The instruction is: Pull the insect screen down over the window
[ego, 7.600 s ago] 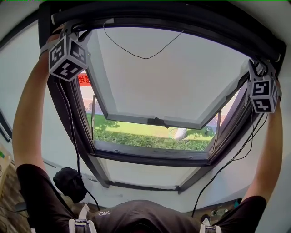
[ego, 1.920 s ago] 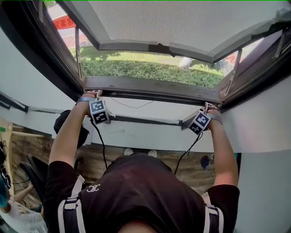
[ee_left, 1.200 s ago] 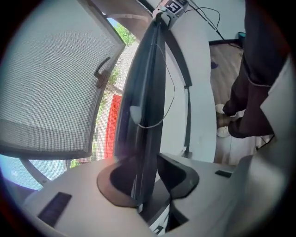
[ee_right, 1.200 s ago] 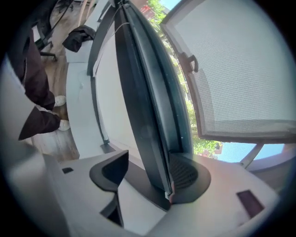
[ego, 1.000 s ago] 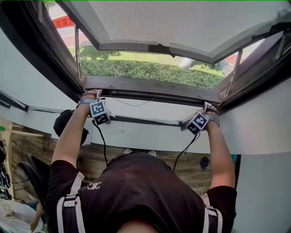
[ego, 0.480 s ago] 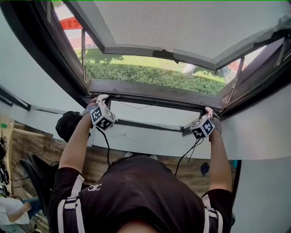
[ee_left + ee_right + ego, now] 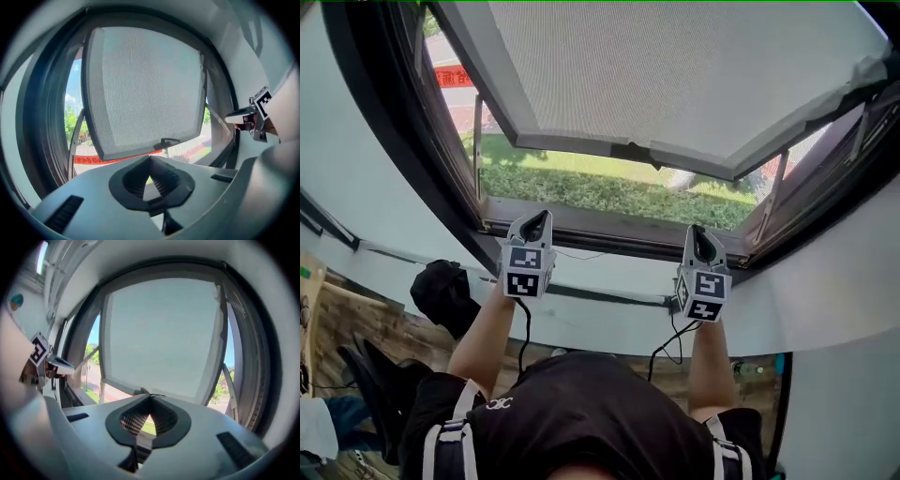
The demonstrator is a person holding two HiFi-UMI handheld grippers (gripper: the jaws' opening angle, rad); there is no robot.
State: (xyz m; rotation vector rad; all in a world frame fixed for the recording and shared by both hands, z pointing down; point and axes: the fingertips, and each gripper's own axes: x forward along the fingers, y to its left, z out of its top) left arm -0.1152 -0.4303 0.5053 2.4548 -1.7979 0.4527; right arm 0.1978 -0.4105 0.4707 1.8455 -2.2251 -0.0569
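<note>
The fine grey mesh of the insect screen (image 7: 675, 75) covers the window opening, and its dark bottom bar (image 7: 609, 242) lies along the sill. My left gripper (image 7: 539, 220) and right gripper (image 7: 701, 242) stand upright in front of the bar, apart from it. Both have just been closing and are now shut with nothing between the jaws. The left gripper view shows the mesh (image 7: 140, 89) beyond the shut left gripper (image 7: 150, 160). The right gripper view shows the mesh (image 7: 159, 333) past the shut right gripper (image 7: 150, 398).
The window's sash (image 7: 516, 131) is pushed outward, with a dark handle (image 7: 630, 150) on its lower rail. Grass and a red banner (image 7: 450, 77) lie outside. A black bag (image 7: 441, 291) sits at lower left. Cables (image 7: 670, 342) hang from the grippers.
Both grippers have come off the bottom bar at the sill, risen and rolled upright. Their jaws have closed on nothing. The head view has tilted up a little.
</note>
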